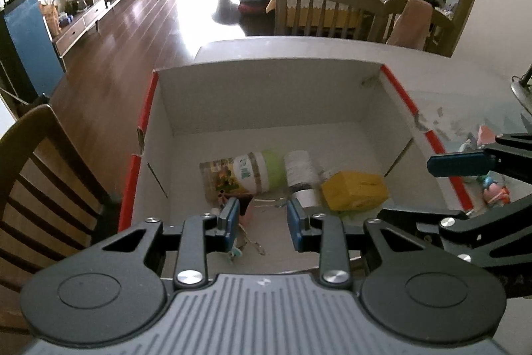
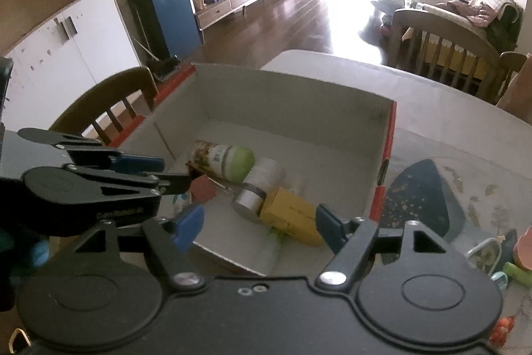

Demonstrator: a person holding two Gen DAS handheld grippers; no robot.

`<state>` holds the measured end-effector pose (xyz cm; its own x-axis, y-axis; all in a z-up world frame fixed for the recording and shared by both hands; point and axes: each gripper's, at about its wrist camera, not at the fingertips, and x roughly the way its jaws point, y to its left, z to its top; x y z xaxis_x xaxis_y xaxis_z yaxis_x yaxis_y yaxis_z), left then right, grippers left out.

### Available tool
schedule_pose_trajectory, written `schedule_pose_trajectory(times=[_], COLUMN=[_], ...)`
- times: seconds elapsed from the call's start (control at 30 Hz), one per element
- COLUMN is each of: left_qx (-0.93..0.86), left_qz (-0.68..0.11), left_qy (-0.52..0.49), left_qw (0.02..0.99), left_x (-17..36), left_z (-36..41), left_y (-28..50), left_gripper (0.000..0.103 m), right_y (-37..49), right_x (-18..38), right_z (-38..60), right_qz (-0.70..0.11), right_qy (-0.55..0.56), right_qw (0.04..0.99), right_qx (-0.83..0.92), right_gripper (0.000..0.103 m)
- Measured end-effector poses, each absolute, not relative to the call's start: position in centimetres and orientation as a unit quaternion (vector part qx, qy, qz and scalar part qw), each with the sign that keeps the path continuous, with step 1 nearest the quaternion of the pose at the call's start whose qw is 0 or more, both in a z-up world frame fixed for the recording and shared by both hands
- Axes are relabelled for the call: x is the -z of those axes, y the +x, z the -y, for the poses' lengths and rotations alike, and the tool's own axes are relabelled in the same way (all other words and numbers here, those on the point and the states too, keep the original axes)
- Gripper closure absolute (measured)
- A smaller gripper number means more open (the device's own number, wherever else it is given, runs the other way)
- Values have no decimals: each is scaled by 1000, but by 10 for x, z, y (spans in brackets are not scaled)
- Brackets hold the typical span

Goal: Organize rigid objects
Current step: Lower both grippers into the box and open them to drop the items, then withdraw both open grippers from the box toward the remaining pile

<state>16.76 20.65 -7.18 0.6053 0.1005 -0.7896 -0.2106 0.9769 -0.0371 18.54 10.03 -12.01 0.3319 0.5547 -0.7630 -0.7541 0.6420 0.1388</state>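
Note:
A white cardboard box with red edges [image 1: 266, 95] [image 2: 299, 102] stands on the table. Inside lie a green-capped bottle [image 1: 252, 172] [image 2: 226, 160], a white cylinder [image 1: 301, 175] [image 2: 259, 185] and a yellow box [image 1: 354, 190] [image 2: 291, 215]. My left gripper [image 1: 263, 220] [image 2: 179, 192] is open over the box's near part. A small reddish-brown tag with thin wires [image 1: 246, 205] [image 2: 202, 187] lies just below it. My right gripper [image 2: 261, 232] is open above the box's near right corner, empty; its blue finger [image 1: 457, 163] shows in the left wrist view.
Small toys and trinkets [image 1: 495, 188] [image 2: 508, 258] lie on the table right of the box, beside a dark mat [image 2: 422, 198]. Wooden chairs stand at the table's left [image 1: 40, 182] and far side [image 1: 326, 9].

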Motion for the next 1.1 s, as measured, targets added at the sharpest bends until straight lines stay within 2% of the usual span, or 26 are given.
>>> schedule_pose_trajectory(times=[0.37,0.4,0.47,0.5,0.7,0.9,1.0,1.1], left_qx=[-92,-92,-92,-93,-79,-63,-58,-51], left_qz=[-401,-397,-385,-375,-361,-354,-349,-336], left_qy=[-62,-62,-59,-56,-52,-52,-52,-56], left_qw=[909,911,917,920,928,932,934,939], left_x=[39,36,28,24,10,4,3,2], left_z=[-181,-177,-168,-163,-132,-97,-79,-63], left_y=[150,149,144,141,139,137,139,140], left_gripper=[71,68,40,35,33,33,23,21], right_y=[171,170,166,165,160,157,158,162], right_x=[88,84,77,74,60,55,57,62], right_z=[-55,-50,-38,-33,3,51,78,104], right_qz=[-382,-378,-370,-366,-348,-326,-319,-321], right_qy=[-76,-71,-61,-57,-35,-15,-4,3], right_qw=[823,824,827,828,837,851,858,864], right_qx=[-414,-416,-420,-421,-420,-413,-403,-387], right_gripper=[24,24,23,22,19,7,4,3])
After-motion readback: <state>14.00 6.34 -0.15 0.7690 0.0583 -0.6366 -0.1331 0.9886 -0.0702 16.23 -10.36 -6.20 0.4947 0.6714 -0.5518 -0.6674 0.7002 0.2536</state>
